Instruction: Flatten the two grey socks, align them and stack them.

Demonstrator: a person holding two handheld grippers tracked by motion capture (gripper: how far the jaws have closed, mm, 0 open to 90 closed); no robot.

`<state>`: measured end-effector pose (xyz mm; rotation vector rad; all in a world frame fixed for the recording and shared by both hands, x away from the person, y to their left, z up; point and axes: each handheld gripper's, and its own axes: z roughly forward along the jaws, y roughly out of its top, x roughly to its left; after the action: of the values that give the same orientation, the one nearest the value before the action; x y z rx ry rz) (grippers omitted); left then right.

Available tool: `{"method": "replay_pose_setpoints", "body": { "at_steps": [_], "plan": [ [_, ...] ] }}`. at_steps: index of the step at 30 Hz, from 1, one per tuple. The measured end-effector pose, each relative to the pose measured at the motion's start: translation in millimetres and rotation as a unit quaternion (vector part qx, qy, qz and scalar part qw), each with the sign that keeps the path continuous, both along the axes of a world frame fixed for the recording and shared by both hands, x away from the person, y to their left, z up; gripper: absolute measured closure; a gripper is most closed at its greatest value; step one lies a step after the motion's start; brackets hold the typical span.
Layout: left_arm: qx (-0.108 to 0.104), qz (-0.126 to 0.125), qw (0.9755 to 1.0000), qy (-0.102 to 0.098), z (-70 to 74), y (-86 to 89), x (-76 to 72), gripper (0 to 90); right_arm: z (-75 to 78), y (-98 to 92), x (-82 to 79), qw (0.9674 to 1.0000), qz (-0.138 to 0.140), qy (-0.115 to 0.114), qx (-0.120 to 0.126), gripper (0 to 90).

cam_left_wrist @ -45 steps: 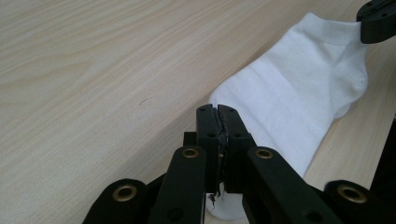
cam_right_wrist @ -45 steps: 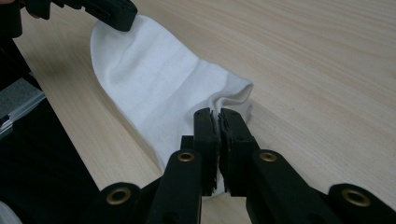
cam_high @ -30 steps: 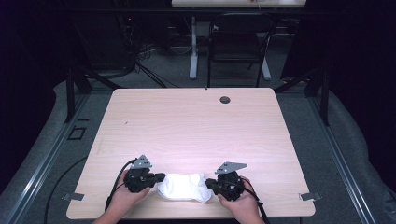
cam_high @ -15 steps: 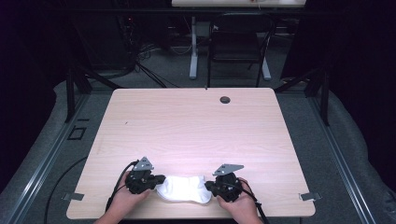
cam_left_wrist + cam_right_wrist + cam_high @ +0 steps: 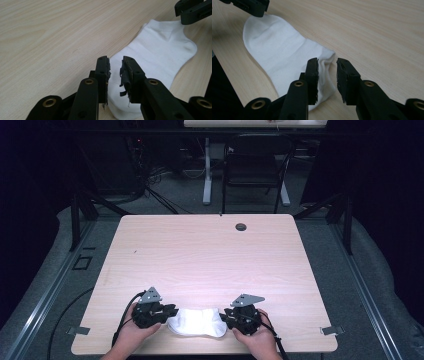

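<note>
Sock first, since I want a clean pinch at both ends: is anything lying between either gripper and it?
Nothing visible does. The white sock lies flat on the bare table, with the left gripper and the right gripper each open right over one end.

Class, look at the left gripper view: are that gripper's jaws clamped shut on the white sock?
No: the left gripper has a clear gap between its jaws, and the white sock lies flat on the table.
</note>
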<state>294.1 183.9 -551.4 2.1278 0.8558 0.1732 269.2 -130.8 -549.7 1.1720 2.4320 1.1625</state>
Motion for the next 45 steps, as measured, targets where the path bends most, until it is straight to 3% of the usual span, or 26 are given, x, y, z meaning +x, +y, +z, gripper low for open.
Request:
{"method": "replay_pose_setpoints", "body": {
  "at_steps": [3,6,11,17,27,35,41,45],
  "plan": [
    [0.0,-0.003,1.0,0.0,0.2,-1.3,-1.2,73.7,2.8,3.0,-2.6,0.9999,0.004,-0.014,0.003,65.5],
    [0.007,-0.008,0.9999,-0.001,-1.4,-3.5,-2.5,71.1,3.3,14.9,-7.7,0.9991,0.033,-0.027,0.005,60.5],
    [0.02,-0.014,0.9997,0.002,-5.7,-4.6,-7.6,67.4,-5.1,27.7,-8.2,0.998,0.059,-0.021,-0.011,60.2],
    [0.021,-0.021,0.9996,0.003,-10.2,-3.1,-11.7,58.7,-11.4,28.7,-5.1,0.998,0.059,-0.015,-0.019,59.8],
    [0.033,-0.035,0.9988,0.007,-17.2,-5.5,-16.7,53.4,-16.0,22.3,-5.4,0.9983,0.052,-0.006,-0.025,58.6],
    [0.034,-0.046,0.9983,0.009,-22.5,-5.1,-19.2,50.5,-18.1,19.0,-5.5,0.9987,0.044,0.0,-0.024,62.0],
    [0.039,-0.052,0.9979,-0.006,-25.8,-5.0,-20.6,49.9,-20.4,17.0,-6.4,0.9984,0.044,0.0,-0.034,64.4],
    [0.036,-0.051,0.998,-0.006,-26.1,-4.8,-20.5,50.0,-21.4,15.3,-6.0,0.9983,0.046,-0.004,-0.037,66.3]
  ]
}}
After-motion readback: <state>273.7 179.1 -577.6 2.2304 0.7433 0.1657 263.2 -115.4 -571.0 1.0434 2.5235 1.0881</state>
